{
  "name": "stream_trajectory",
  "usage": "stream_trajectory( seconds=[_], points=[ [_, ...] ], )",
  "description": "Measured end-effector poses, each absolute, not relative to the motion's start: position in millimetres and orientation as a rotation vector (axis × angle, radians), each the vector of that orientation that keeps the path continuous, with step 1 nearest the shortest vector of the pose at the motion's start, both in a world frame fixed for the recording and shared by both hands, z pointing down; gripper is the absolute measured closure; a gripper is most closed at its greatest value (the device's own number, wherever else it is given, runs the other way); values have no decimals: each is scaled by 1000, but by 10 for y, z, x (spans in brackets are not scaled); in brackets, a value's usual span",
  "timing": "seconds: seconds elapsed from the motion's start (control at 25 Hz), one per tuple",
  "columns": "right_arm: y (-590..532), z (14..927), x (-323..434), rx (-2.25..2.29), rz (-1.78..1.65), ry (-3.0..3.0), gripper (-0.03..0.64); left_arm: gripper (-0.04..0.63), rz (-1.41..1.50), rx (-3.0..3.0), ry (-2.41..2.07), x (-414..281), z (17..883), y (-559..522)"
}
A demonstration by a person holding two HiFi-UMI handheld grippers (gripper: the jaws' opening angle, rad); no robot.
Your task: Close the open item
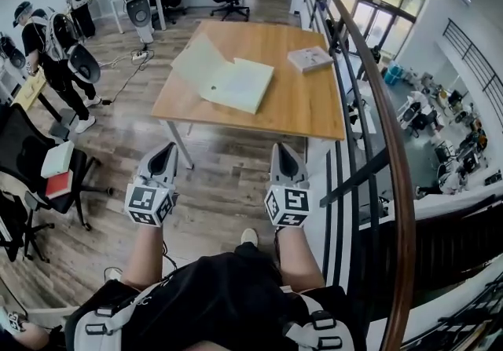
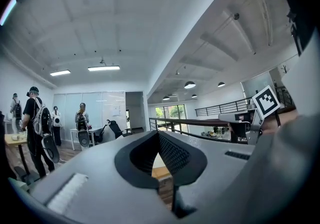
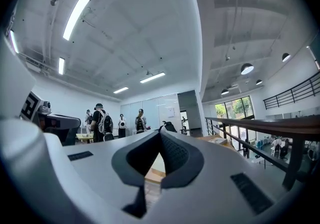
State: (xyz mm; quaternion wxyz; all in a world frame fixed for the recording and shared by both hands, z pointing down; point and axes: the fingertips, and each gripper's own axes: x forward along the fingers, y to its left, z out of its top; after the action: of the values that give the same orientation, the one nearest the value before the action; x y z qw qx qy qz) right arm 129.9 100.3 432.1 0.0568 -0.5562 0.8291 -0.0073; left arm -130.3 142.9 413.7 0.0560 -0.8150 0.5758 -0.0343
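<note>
An open pale-green book (image 1: 228,78) lies spread on the wooden table (image 1: 306,106) ahead of me, its left cover tilted up. A smaller closed book (image 1: 310,59) rests near the table's far right side. My left gripper (image 1: 163,159) and right gripper (image 1: 284,158) hang side by side over the floor, short of the table's near edge. Both are shut with nothing between the jaws. In the left gripper view the left gripper (image 2: 159,134) points level toward the table, and in the right gripper view the right gripper (image 3: 160,134) does the same.
A dark railing (image 1: 377,90) with a wooden handrail runs along the table's right side. Black office chairs (image 1: 31,161) stand at the left, one holding a white box. People with backpacks (image 1: 55,51) stand at the far left. Wood floor lies between me and the table.
</note>
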Motion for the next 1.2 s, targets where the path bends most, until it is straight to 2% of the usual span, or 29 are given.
stream_trajectory(
  seconds=[0.2, 0.56, 0.88, 1.2],
  points=[
    [293, 4233, 1521, -1659, -18, 2532, 612, 603, -40, -2502, 1787, -1110, 4054, 724],
    [-583, 4357, 1754, -1602, -95, 2569, 612, 603, -107, -2474, 1861, -895, 4060, -57],
    [-1052, 4524, 1612, -1564, -134, 2616, 612, 603, -109, -2460, 1926, -1068, 4211, -488],
    [-1828, 4660, 1536, -1658, -143, 2588, 612, 603, -59, -2476, 1934, -1406, 4306, -1378]
  ],
)
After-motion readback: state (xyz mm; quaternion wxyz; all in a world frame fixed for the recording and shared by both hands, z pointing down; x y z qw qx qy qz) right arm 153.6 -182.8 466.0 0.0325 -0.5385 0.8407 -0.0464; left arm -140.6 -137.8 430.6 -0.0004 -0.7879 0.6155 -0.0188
